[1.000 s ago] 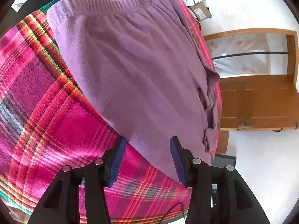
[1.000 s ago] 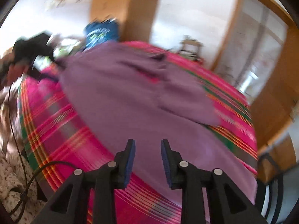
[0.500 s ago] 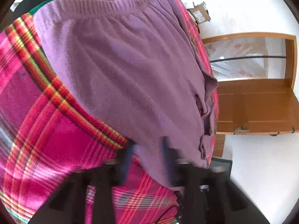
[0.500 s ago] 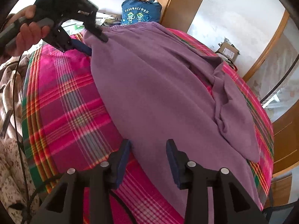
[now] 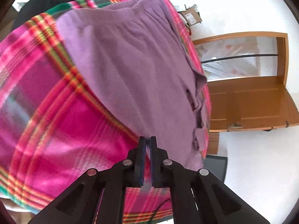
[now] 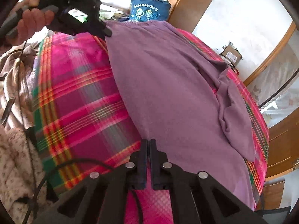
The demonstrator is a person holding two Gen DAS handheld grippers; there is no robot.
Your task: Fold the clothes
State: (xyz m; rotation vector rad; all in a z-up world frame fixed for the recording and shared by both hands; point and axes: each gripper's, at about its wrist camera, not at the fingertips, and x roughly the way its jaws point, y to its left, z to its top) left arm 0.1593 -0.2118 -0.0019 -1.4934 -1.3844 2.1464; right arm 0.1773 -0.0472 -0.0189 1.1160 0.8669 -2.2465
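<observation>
Left gripper pressed together, fingertips pinching the near edge of the purple garment where it meets the plaid blanket. Right gripper likewise squeezed shut, jaws only just closed, nipping the garment's near edge further along, with a black cable looping across the blanket just to its left. Garment spread flat on the blanket, smooth through the middle, ribbed waistband at the far end, a rumpled fold of loose cloth bunched along its right side near the blanket's edge. From the right wrist view, the left gripper seen again at the garment's far left corner, gripped by a hand above floral bedding at the left. Beyond the blanket, dark cloth at the top left of the left wrist view. Further off, a blue bag against a wooden cupboard, a cardboard box on the pale floor, and a wooden door with a glazed upper panel.
</observation>
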